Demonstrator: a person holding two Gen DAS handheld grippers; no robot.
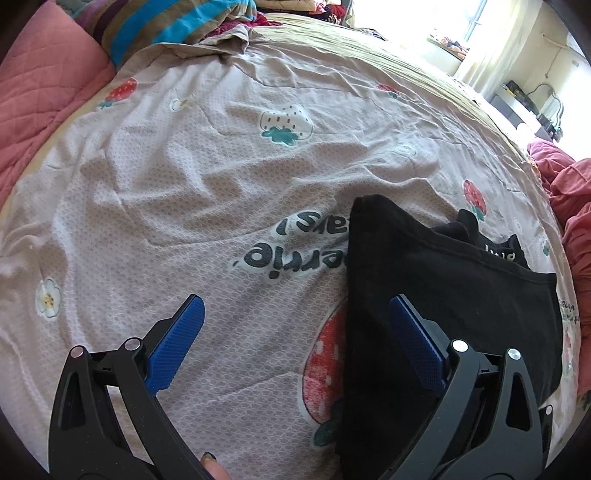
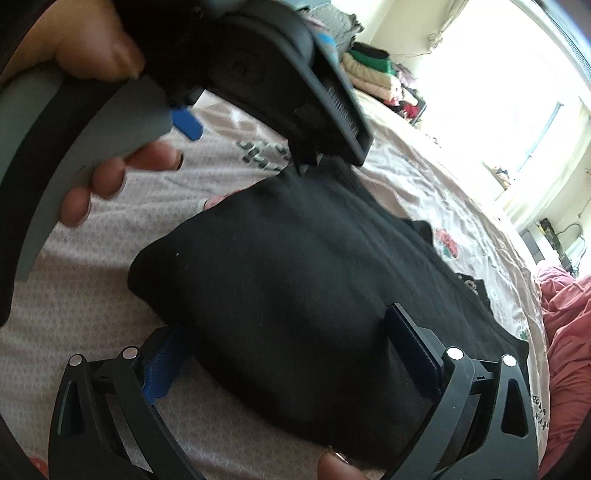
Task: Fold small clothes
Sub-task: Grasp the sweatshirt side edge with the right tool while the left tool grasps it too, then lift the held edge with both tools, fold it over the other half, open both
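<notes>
Currently: both grippers open over garment

Black garment (image 1: 443,280) is lying folded on the strawberry-print bedsheet (image 1: 184,192). Left gripper (image 1: 295,343) is hovering wide open at its left edge. Right gripper (image 2: 284,354) is straddling it, fingers spread, gripping nothing.

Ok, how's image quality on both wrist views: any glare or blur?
Left wrist view: window blown out at top right, black garment and bedsheet sharp. Right wrist view: window glare again, left gripper motion-blurred, garment nearly detail-less. Fisheye bending in both.
</notes>
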